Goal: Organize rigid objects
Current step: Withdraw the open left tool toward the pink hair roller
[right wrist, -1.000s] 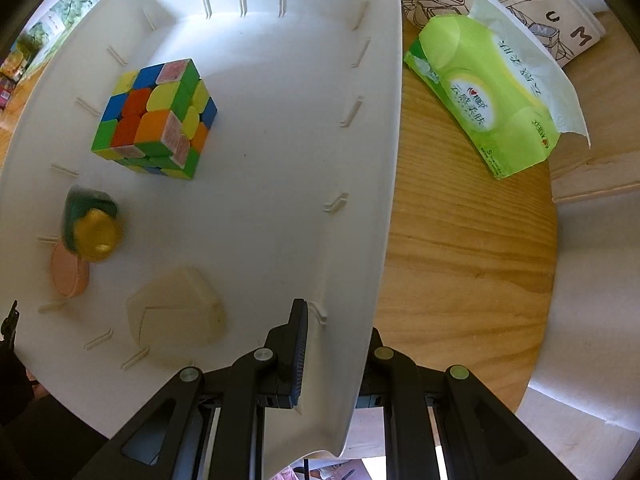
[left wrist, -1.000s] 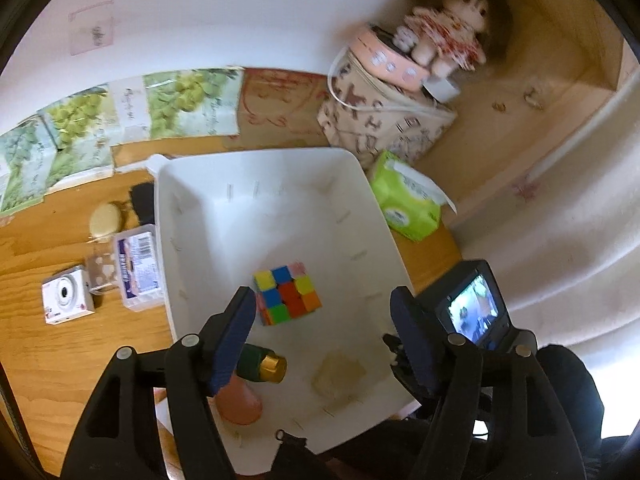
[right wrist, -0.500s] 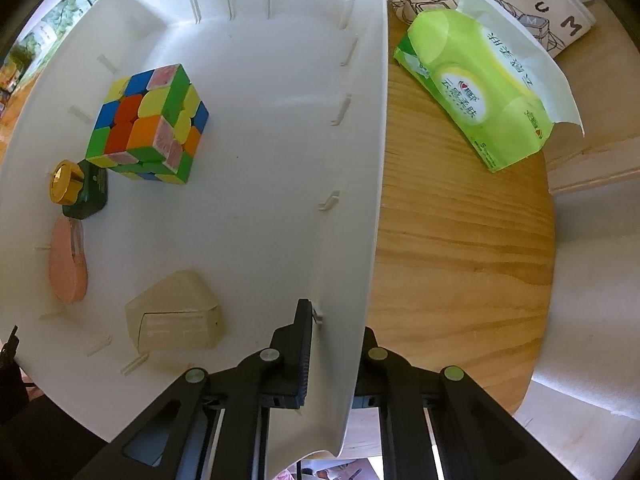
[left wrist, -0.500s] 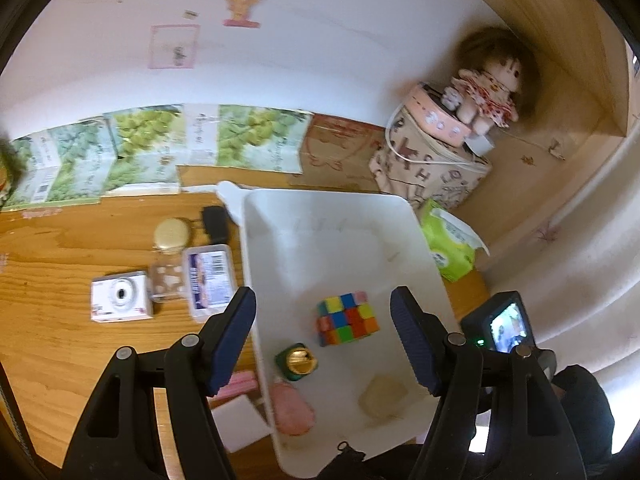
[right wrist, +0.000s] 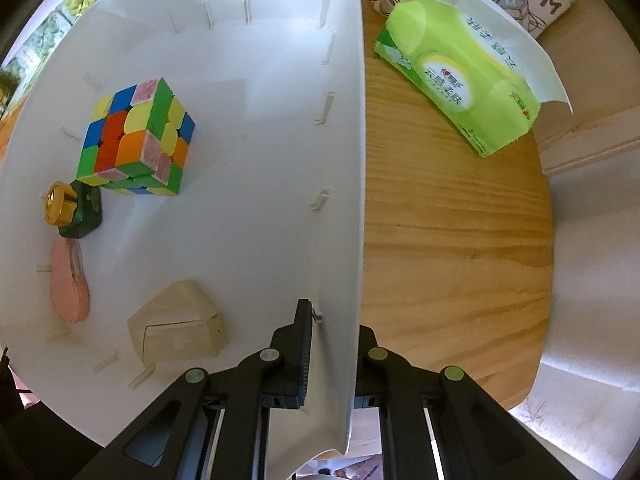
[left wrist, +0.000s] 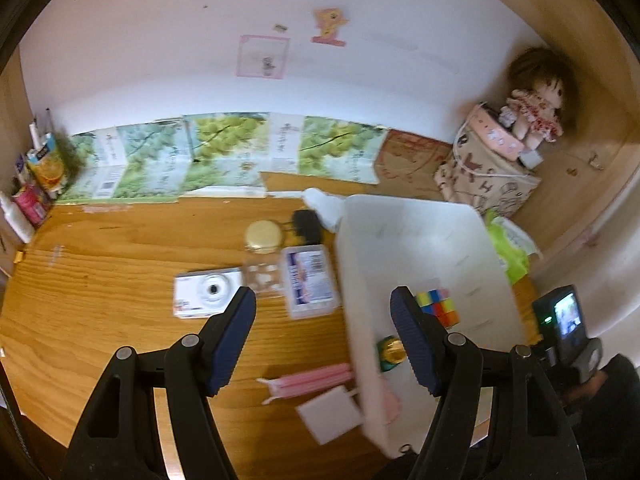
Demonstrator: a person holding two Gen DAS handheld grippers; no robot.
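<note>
I'm seeing motion blur smearing the left view; the pink item at lower centre is hard to name. My left gripper is hanging wide, holding nothing. My right gripper is pinching the white bin wall at lower centre, hiding its far finger. Rubik's cube, green bottle and beige block are lying inside; the tissue pack is crowding the upper right.
</note>
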